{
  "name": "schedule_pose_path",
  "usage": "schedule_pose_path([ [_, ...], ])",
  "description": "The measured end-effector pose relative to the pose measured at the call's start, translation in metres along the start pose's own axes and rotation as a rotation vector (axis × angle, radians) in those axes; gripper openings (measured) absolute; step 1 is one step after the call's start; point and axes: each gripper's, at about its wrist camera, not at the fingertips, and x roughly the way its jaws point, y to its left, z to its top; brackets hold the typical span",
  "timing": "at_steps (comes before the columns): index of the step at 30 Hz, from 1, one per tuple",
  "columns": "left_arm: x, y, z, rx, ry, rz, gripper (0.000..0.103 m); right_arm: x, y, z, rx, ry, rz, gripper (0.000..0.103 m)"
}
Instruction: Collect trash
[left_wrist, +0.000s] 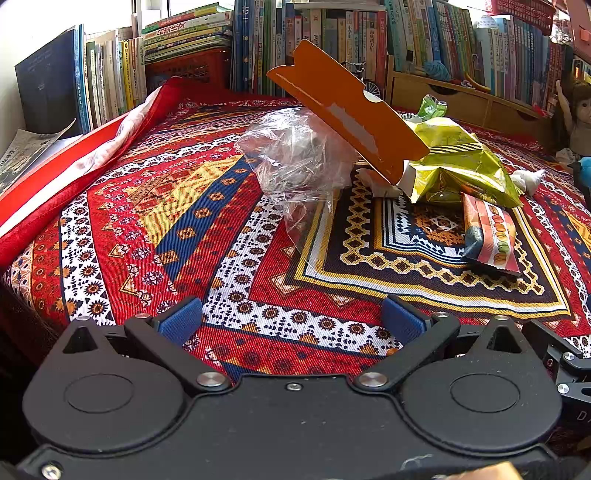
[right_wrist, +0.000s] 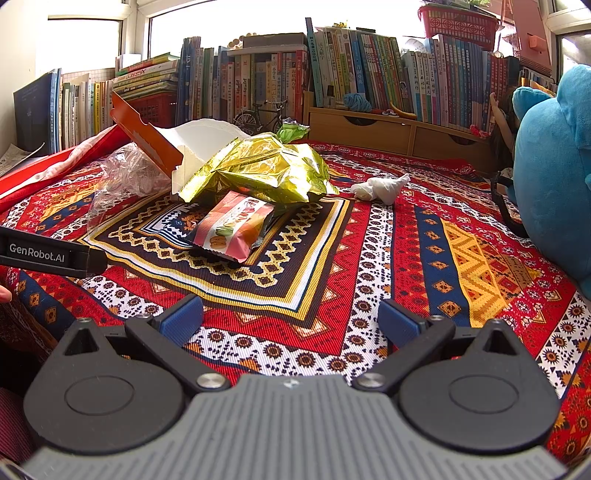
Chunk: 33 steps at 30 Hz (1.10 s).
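Trash lies in a pile on the patterned tablecloth (left_wrist: 229, 266): a crumpled clear plastic bag (left_wrist: 299, 155) (right_wrist: 129, 177), a torn orange cardboard box (left_wrist: 351, 114) (right_wrist: 147, 138) with its flap up, a yellow-green foil snack bag (left_wrist: 458, 162) (right_wrist: 262, 170), a pink macaron wrapper (left_wrist: 491, 236) (right_wrist: 232, 229), and a white crumpled tissue (right_wrist: 382, 188) (left_wrist: 528, 181). My left gripper (left_wrist: 291, 321) is open, short of the plastic bag. My right gripper (right_wrist: 290, 321) is open, short of the macaron wrapper. Neither holds anything.
Rows of books (right_wrist: 332, 81) and a wooden drawer unit (right_wrist: 388, 133) line the back. A red cloth bag (left_wrist: 55, 184) lies at the left. A blue plush toy (right_wrist: 554, 173) fills the right edge. The left gripper's body (right_wrist: 48, 254) shows at the right wrist view's left.
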Motion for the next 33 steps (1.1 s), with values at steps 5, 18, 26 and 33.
schedule_pose_path([
  [5,0.0,0.0,0.0,0.0,0.0,0.0,0.103,0.0,0.0,0.0,0.0,0.0,0.0,0.103],
  [18,0.0,0.007,-0.001,0.005,0.003,-0.022,0.103,-0.001,-0.002,-0.001,-0.001,-0.007,0.009,0.103],
  [26,-0.009,0.014,0.011,-0.051,-0.04,-0.136,0.083,-0.009,-0.003,0.004,0.021,-0.041,0.055,0.1],
  [33,0.006,0.016,0.033,-0.087,-0.086,-0.117,0.07,-0.007,0.003,0.029,0.01,-0.084,0.149,0.096],
])
